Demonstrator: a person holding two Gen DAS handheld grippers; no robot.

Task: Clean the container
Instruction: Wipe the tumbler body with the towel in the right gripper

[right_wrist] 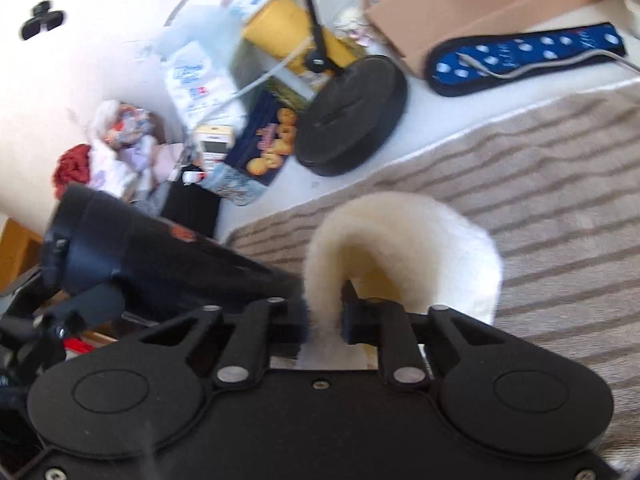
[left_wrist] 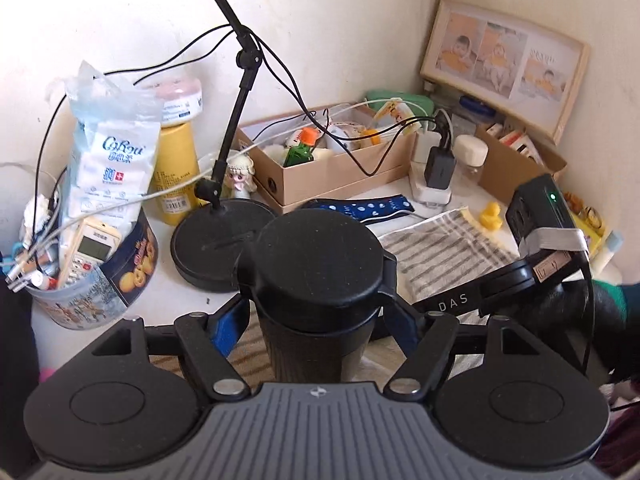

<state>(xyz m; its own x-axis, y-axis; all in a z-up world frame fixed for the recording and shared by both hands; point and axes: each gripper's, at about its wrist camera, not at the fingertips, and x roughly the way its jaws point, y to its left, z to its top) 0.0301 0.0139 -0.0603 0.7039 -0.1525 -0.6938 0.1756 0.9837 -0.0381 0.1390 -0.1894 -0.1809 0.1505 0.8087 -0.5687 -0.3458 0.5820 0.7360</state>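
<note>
Gripping the black cup (left_wrist: 316, 280) just below its lid with my left gripper (left_wrist: 316, 312), I held it upright over the striped towel (left_wrist: 444, 256), while my right gripper (right_wrist: 324, 320) was clenched on a fluffy white cloth (right_wrist: 400, 240) just beside the cup. I judged the cloth might slip free, since only a thin fold was pinched. Pushing hard could also twist the cup out of my left gripper.

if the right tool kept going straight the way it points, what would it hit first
Most likely the striped towel on the table: the right tool, shut on a fluffy cream cloth, aims down at it. The cloth would touch first. Depth is unclear in this blurred view.
</note>
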